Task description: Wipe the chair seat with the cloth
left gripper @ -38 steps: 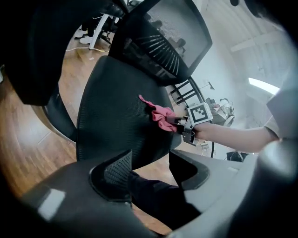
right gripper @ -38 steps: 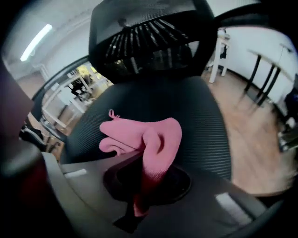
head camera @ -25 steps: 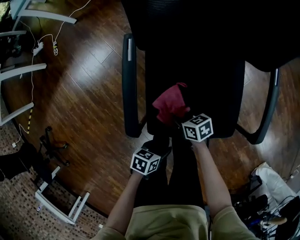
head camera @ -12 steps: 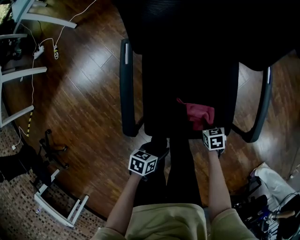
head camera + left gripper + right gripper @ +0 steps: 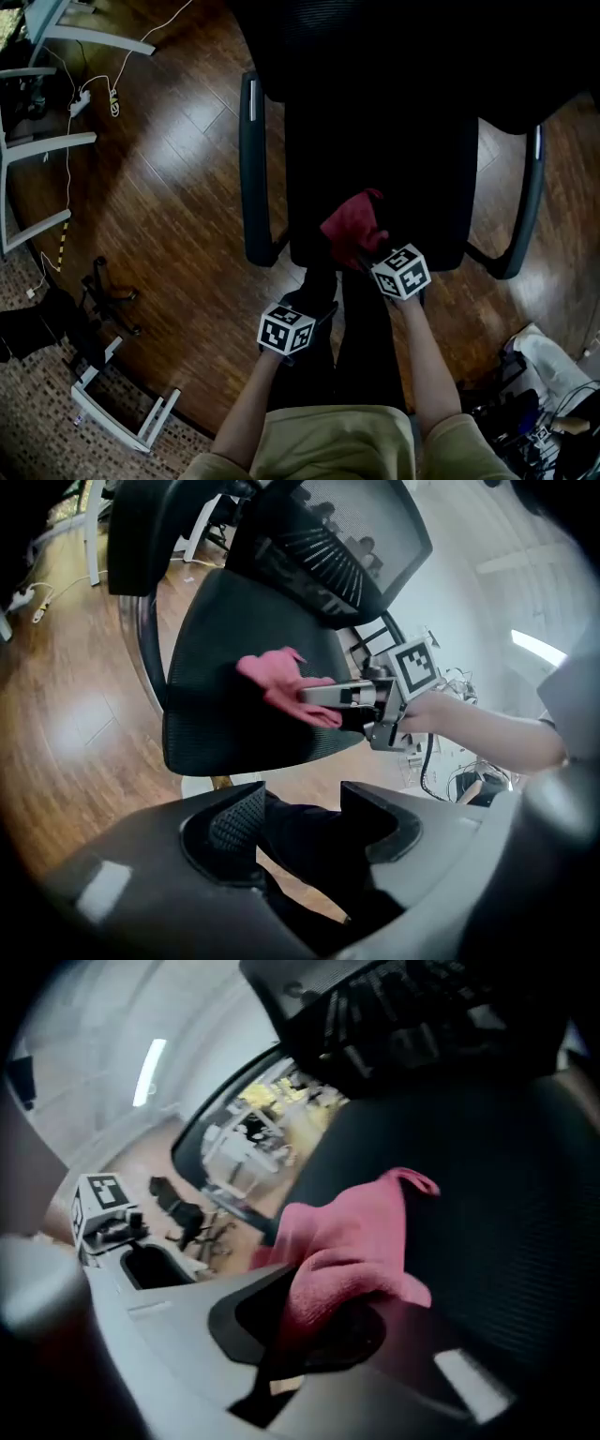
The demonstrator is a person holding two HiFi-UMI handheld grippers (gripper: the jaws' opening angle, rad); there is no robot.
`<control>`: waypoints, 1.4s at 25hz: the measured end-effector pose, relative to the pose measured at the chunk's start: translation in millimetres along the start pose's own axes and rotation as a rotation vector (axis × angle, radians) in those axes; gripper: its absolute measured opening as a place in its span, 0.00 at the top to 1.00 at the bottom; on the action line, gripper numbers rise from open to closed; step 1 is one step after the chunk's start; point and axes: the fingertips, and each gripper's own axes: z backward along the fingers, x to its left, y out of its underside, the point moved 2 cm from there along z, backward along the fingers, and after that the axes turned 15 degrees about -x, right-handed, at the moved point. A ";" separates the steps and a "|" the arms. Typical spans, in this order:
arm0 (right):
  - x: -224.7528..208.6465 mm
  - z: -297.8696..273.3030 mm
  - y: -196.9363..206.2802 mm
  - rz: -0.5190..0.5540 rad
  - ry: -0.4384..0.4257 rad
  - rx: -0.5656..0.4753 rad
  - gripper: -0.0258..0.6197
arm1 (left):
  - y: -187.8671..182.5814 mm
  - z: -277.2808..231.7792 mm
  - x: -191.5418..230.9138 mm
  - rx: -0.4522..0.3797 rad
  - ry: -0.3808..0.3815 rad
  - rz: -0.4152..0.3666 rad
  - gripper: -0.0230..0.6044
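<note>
Holding: the right gripper (image 5: 323, 1327) has its jaws closed tight on the pink cloth (image 5: 349, 1232).
Cloth: it is bunched up and rests on the chair seat (image 5: 375, 159), close to the front edge and near the middle.
Left gripper (image 5: 298, 819): its jaws are wide apart and grip nothing. It is in front of the seat's front edge, over the person's dark legs, and it does not touch the cloth.
Seat: black mesh, with a black armrest (image 5: 251, 169) on each side.
Floor (image 5: 173, 178): shiny brown wood all round the chair.
</note>
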 end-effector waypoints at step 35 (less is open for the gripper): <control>118.3 -96.1 47.5 0.195 -0.256 0.169 0.94 | 25.8 27.9 16.2 0.009 -0.020 0.033 0.58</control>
